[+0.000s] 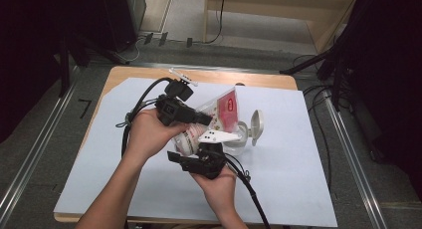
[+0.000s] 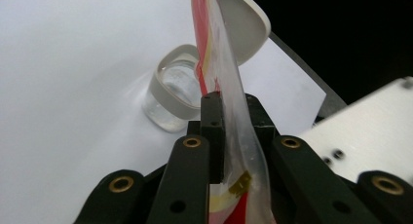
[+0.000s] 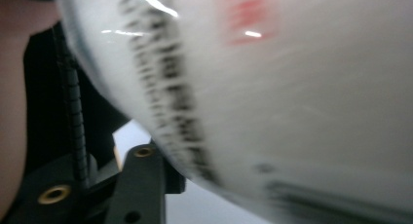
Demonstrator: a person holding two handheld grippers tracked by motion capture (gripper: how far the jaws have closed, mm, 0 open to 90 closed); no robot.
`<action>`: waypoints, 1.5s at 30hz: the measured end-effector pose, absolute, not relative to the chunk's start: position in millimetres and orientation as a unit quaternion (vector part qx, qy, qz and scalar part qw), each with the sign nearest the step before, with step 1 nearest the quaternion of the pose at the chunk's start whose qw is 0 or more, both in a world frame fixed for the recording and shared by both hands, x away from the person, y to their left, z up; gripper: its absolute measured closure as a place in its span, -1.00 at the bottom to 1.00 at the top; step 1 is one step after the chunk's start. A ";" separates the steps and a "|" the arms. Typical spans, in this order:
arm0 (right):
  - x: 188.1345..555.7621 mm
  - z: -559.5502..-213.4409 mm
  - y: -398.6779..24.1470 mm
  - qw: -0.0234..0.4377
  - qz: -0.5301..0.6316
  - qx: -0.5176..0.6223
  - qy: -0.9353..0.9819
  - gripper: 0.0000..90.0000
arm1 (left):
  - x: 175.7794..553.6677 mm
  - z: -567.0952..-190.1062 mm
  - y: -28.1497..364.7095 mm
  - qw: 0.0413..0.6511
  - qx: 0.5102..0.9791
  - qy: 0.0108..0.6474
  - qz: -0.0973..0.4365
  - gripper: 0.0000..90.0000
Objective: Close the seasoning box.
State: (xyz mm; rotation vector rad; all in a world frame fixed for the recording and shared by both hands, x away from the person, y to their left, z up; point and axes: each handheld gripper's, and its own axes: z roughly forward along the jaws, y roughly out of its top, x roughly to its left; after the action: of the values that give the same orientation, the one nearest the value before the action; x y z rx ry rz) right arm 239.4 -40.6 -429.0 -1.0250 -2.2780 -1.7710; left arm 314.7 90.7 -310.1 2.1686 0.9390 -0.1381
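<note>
A clear plastic bag (image 1: 228,105) with a red and white label is held up over the white sheet between both hands. My left gripper (image 1: 206,118) comes in from the left and is shut on the bag; in the left gripper view (image 2: 231,100) both pads pinch the thin film (image 2: 221,63). My right gripper (image 1: 185,150) grips the bag's bulging lower end from below. In the right gripper view the printed bag (image 3: 292,97) bulges over the jaws, with one black finger (image 3: 141,185) showing against it. A clear jar (image 1: 239,139) (image 2: 170,95) stands under the bag, its white flip lid (image 1: 257,123) (image 2: 243,24) open.
A white sheet (image 1: 288,179) covers most of the wooden table (image 1: 199,75). Metal rails run along both sides of the table. Black stands and cables crowd the floor at the back left and right. Cables trail from both grippers toward the near edge.
</note>
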 end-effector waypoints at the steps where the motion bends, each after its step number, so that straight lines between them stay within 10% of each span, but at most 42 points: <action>1: 239.1 -427.7 -38.6 0.044 -0.572 -0.337 -0.747 0.23 | 315.5 -310.7 90.5 0.376 0.848 0.369 -0.051 0.85; 45: 255.4 -417.9 -36.8 0.044 -0.601 -0.327 -0.728 0.39 | 351.9 -297.9 66.3 0.347 0.867 0.347 -0.090 0.70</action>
State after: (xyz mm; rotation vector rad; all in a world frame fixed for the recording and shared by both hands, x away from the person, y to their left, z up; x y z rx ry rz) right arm 255.4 -36.8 -417.9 -0.9997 -2.2251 -1.8363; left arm 351.9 66.3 -297.9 2.2486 0.9014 -0.2344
